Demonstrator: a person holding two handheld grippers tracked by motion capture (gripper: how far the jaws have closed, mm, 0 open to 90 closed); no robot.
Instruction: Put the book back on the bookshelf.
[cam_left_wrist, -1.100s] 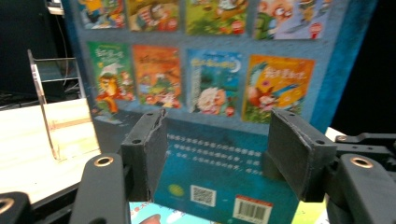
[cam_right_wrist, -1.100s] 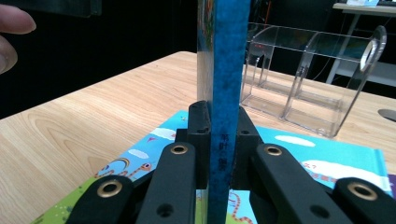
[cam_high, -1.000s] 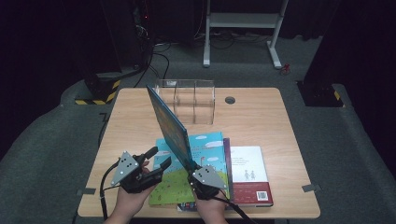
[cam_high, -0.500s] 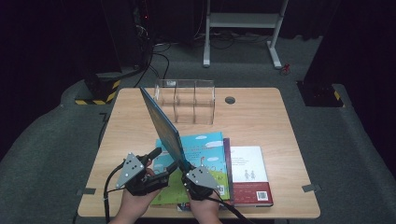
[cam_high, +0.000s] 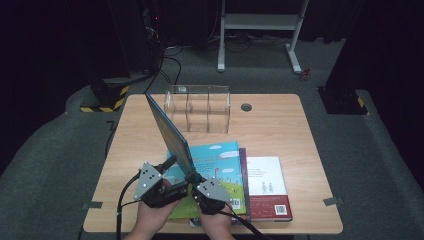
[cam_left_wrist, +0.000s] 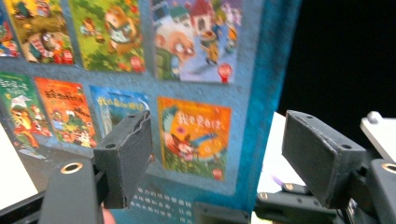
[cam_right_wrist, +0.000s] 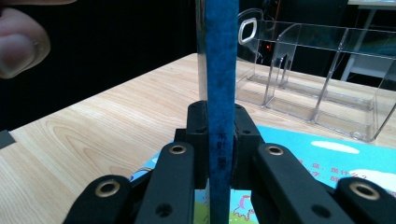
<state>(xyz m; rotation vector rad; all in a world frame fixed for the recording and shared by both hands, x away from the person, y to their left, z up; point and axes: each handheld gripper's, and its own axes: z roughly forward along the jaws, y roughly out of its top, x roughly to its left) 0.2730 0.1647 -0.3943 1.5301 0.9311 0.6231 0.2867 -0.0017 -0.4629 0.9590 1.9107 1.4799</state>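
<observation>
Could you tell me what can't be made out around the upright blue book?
- Blue book: front cover, high view, faces away.
- Its top, right gripper view: cut off by the frame edge.
- Small print on its back cover, left gripper view: blurred.
- Stacked books: near corners, high view, hidden by the hands.

Clear acrylic organizer (cam_high: 198, 108) w/ compartments at table (cam_high: 280, 125) back; red book (cam_high: 265, 187) front right; grommet hole (cam_high: 246, 107).

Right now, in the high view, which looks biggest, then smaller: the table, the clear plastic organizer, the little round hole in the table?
1. Table
2. Clear plastic organizer
3. Round hole
All sit at similar depth, so the order is sure.
</observation>
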